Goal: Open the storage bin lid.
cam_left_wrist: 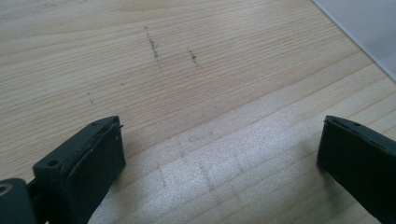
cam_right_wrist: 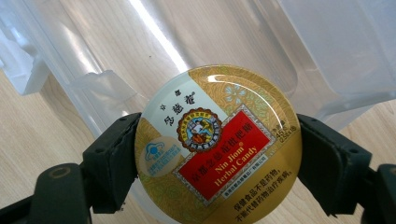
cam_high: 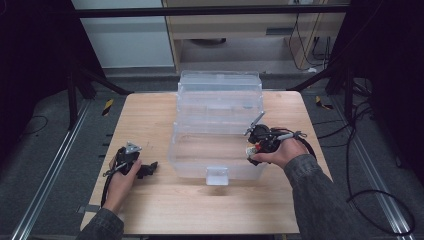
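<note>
Already gripped in right tool (cam_right_wrist: 217, 154): round gold herbal candy tin (cam_right_wrist: 217, 144), probably just outside clear plastic storage box (cam_high: 217, 125), still to drop in; left tool (cam_left_wrist: 219, 158) wide, idle on wooden bench (cam_high: 150, 200).

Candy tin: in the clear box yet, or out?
Out. The right gripper clamps the candy tin at the clear box's right wall; box interior looks empty.

High view down over the table (cam_high: 150, 210); both gripper views close, sharing its wood.
</note>
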Demonstrator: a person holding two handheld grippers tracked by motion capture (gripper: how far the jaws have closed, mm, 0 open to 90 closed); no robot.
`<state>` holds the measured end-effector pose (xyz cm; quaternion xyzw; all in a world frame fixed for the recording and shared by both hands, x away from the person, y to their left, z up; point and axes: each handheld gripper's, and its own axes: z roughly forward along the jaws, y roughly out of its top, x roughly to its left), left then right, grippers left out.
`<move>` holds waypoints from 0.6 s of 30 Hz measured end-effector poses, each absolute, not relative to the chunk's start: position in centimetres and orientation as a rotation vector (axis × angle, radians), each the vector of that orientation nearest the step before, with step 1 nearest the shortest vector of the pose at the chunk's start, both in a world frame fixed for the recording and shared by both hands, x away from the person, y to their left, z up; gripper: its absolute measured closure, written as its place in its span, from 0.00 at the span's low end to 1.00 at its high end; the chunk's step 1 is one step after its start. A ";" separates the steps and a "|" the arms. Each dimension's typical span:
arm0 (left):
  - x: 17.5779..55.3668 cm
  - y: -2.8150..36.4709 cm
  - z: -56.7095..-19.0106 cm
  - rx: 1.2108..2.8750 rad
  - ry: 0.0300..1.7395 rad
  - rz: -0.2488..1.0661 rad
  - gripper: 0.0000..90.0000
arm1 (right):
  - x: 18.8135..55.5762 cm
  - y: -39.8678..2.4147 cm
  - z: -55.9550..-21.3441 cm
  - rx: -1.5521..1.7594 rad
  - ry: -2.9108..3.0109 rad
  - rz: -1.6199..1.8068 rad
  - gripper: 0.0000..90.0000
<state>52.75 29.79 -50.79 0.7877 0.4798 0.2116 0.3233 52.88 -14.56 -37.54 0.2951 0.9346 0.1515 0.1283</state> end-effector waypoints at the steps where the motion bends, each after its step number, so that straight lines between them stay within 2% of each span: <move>1: 52.8 29.8 -50.8 2.067 1.259 0.555 0.00 | 52.9 -14.6 -37.6 0.859 2.717 0.441 0.23; 18: 52.8 29.8 -50.8 2.068 1.257 0.554 0.00 | 53.2 -14.5 -37.8 0.873 2.723 0.438 0.23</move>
